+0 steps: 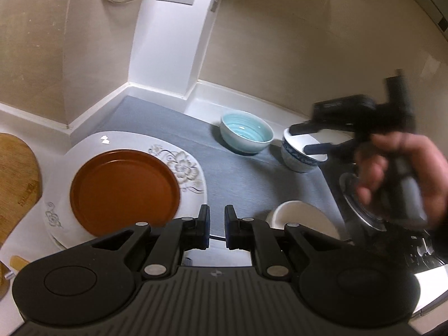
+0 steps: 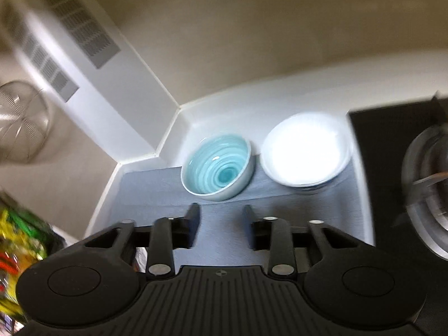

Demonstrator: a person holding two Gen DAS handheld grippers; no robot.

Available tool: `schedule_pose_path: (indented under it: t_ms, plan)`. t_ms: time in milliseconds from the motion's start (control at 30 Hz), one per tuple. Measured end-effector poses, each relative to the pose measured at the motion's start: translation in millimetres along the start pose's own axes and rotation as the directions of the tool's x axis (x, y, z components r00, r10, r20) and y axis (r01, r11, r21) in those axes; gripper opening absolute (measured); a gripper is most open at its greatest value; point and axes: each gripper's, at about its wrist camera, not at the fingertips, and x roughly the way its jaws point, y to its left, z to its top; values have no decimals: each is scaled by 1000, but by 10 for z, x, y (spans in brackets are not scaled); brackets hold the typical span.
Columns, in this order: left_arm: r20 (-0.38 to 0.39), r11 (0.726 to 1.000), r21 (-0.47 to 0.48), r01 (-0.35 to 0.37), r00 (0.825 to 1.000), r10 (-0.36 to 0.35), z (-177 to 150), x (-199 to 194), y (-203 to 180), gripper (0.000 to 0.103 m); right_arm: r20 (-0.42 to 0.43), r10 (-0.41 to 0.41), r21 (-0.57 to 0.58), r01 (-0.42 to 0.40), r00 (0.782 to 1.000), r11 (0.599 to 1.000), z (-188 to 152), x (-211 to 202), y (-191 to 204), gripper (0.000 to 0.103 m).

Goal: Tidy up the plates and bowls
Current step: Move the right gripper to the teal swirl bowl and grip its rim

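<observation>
Orange plate [image 1: 123,193]: left wrist cam only.

Both wrist views look steeply down, close over the white counter [image 1: 201,103] toward its corner. The left view sits further back and left, the right nearer; both share the ribbed turquoise ceramic bowl [image 1: 246,135] [image 2: 218,166].

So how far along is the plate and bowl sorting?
Done: the brown plate sits stacked on the floral plate. In hand: nothing; the left hand-held gripper is shut and empty, the right hand-held gripper open, facing the bowls. Left: teal bowl, blue-patterned bowl and white bowl stand separately.
</observation>
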Motion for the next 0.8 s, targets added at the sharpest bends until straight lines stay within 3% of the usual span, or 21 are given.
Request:
schedule_pose_path:
  t_ms: [300,567,700,800]
  plan:
    - [15,1000,29,-7,1000,7,40,-64,354,11,-78,-67,196,81,995,977,221,767,-29,48]
    - [37,999,30,-18,999,17,101,-124,592,11,-102,-129,247,151,986,957,239,1054,30,48]
    - [39,999,33,-8,999,7,98,-163,641,11,-103,-158,248,179,982,952,240,1088,52,39]
    - [38,999,34,-1,999,-1,91,-193,670,11,-105,-199,225,218,974,950,226,1102,76,23]
